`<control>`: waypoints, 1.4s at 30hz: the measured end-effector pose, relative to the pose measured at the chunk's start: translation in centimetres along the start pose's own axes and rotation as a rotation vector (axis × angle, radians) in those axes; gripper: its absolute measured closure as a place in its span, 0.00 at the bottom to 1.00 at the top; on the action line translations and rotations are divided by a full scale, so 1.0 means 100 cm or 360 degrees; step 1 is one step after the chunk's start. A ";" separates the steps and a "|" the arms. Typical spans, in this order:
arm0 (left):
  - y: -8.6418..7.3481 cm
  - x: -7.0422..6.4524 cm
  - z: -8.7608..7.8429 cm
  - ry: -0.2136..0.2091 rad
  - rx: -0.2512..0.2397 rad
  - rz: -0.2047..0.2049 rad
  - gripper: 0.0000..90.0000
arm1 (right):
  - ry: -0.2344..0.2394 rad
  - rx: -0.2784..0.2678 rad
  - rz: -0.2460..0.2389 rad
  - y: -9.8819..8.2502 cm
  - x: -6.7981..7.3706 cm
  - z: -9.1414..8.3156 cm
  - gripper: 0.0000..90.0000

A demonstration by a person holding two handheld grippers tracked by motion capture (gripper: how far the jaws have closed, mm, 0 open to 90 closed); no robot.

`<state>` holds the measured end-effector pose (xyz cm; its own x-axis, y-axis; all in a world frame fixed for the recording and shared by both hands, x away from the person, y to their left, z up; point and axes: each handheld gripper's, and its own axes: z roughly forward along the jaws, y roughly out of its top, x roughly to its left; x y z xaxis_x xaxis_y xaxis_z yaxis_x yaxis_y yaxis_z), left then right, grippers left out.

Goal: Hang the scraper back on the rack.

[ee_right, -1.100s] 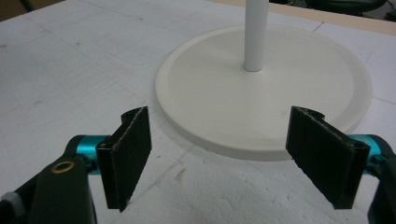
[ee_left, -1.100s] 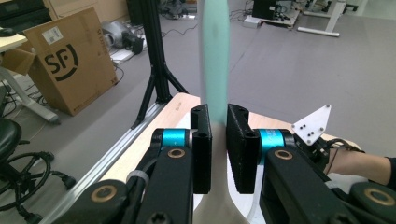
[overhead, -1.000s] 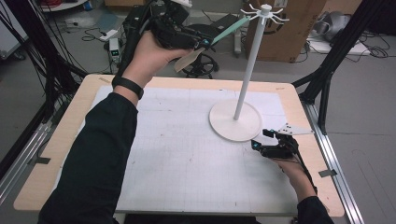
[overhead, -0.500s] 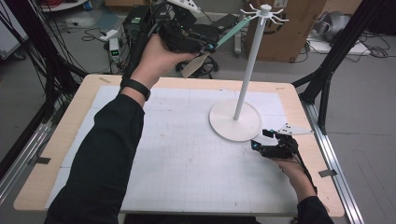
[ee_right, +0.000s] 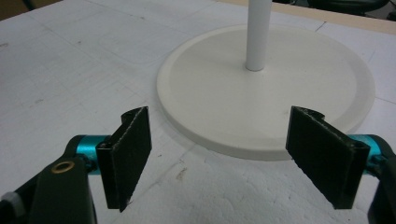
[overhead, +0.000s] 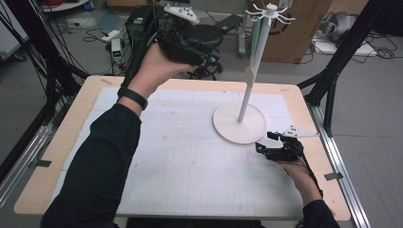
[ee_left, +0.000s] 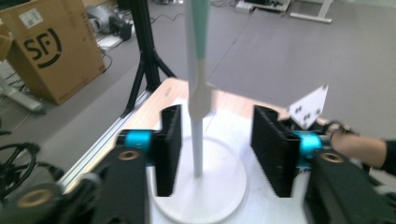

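Now that the spatula hangs off the stand instead of sitting in the left claw, both claws are released, right claw by the stand's base, so hanging looks done.

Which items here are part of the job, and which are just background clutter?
In use:
white hook stand
green-handled utensil hanging from it
left hand-held gripper, open
right hand-held gripper, open

Lying about:
cardboard box
black tripod
floor cables
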<state>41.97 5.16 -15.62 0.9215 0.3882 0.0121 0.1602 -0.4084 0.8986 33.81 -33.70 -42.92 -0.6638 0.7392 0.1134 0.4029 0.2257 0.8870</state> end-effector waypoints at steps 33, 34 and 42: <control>-0.295 -0.004 -0.075 0.0109 -0.0064 -0.0262 0.32 | 0.0013 0.0123 -0.0052 -0.004 0.008 0.006 0.24; -0.298 -0.003 -0.075 0.0115 -0.0055 -0.0262 0.32 | 0.0011 0.0124 -0.0052 -0.004 0.008 0.006 0.24; -0.305 -0.002 -0.068 0.0154 0.0004 -0.0290 0.32 | 0.0017 0.0131 -0.0066 -0.005 0.008 0.007 0.24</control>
<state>34.44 23.16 -40.08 0.8390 0.5334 -0.1081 0.3221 -0.3265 0.8886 33.55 -32.81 -43.55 -0.6876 0.7214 0.0824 0.4250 0.3079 0.8512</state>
